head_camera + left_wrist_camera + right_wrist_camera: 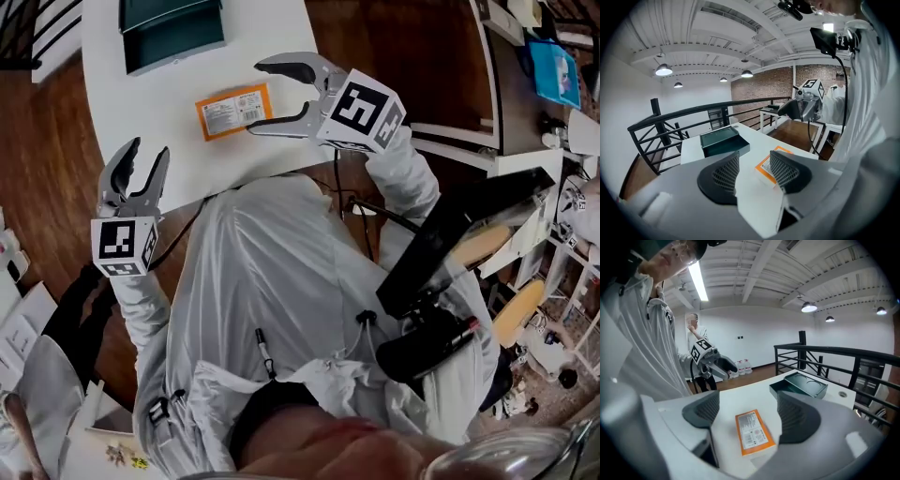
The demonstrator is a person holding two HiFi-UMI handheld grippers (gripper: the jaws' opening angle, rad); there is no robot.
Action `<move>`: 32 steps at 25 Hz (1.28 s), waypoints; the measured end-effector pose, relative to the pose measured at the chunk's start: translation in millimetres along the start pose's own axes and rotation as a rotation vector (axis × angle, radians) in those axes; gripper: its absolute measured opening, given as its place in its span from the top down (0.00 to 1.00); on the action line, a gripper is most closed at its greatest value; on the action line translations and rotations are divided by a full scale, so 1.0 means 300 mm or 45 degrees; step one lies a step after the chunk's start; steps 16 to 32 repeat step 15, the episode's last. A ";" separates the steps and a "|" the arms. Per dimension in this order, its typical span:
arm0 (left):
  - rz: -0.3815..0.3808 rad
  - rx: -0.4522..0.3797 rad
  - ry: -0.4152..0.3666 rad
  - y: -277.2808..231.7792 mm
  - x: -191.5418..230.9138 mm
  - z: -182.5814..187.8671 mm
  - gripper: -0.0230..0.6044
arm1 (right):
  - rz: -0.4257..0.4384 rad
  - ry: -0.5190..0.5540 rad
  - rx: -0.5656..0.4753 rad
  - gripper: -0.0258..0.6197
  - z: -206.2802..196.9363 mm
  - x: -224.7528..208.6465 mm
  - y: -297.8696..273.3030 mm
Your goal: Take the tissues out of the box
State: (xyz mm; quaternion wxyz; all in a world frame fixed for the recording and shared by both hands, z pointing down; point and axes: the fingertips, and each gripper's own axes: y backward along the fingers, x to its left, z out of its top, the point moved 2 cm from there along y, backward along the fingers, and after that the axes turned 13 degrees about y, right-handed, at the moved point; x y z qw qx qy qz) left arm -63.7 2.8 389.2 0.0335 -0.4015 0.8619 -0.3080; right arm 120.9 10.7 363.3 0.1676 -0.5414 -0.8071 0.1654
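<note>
An orange tissue box lies flat on the white table, label side up. My right gripper hovers at its right end, open, one finger on each side and neither touching it. In the right gripper view the tissue box lies below and between the spread jaws of the right gripper. My left gripper is open and empty at the table's near left edge. In the left gripper view the tissue box shows partly behind the right finger of the left gripper.
A dark green open box stands at the far side of the table, also seen as the green box and the green box. A black railing runs behind the table. Wooden floor surrounds it.
</note>
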 end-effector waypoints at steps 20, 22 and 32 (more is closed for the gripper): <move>0.078 -0.045 -0.053 0.014 -0.007 0.016 0.62 | -0.011 0.033 0.008 0.35 -0.050 0.002 0.037; 0.078 -0.045 -0.053 0.014 -0.007 0.016 0.62 | -0.011 0.033 0.008 0.35 -0.050 0.002 0.037; 0.078 -0.045 -0.053 0.014 -0.007 0.016 0.62 | -0.011 0.033 0.008 0.35 -0.050 0.002 0.037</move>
